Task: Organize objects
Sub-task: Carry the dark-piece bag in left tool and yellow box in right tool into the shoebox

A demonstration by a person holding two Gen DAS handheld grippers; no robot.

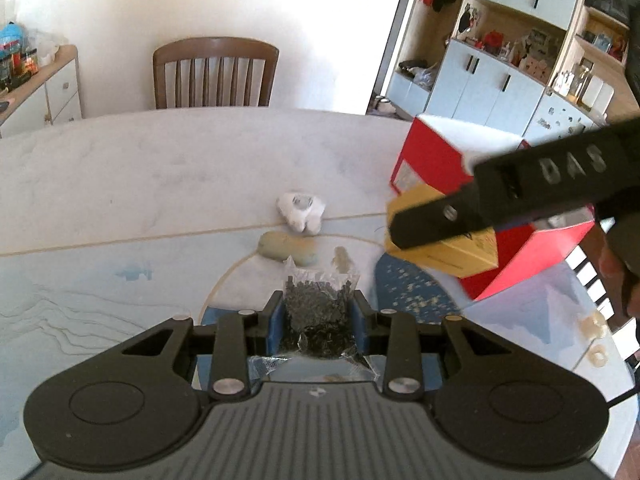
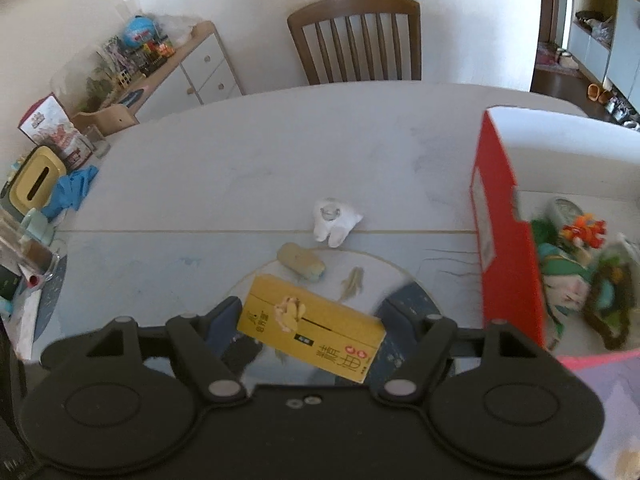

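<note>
My left gripper (image 1: 318, 300) is shut on a clear plastic bag of dark dried leaves (image 1: 320, 312), held above the table between its blue pads. My right gripper (image 2: 312, 312) is shut on a yellow carton (image 2: 320, 332) with printed characters, gripped across its width. In the left wrist view the carton (image 1: 460, 256) hangs in front of the open red box (image 1: 432, 160), with one black finger (image 1: 436, 220) across it. The red box (image 2: 508, 264) stands at the right and holds several colourful toys. On the table lie a white toy (image 2: 334, 220), a beige roll (image 2: 300, 262) and a small tan figure (image 2: 352, 284).
A wooden chair (image 2: 356, 36) stands behind the table's far edge. At the table's left end sit a yellow-lidded tissue box (image 2: 36, 184), a blue cloth (image 2: 72, 192) and other clutter. A white sideboard (image 2: 192, 72) is against the wall, and shelving (image 1: 512, 60) at the right.
</note>
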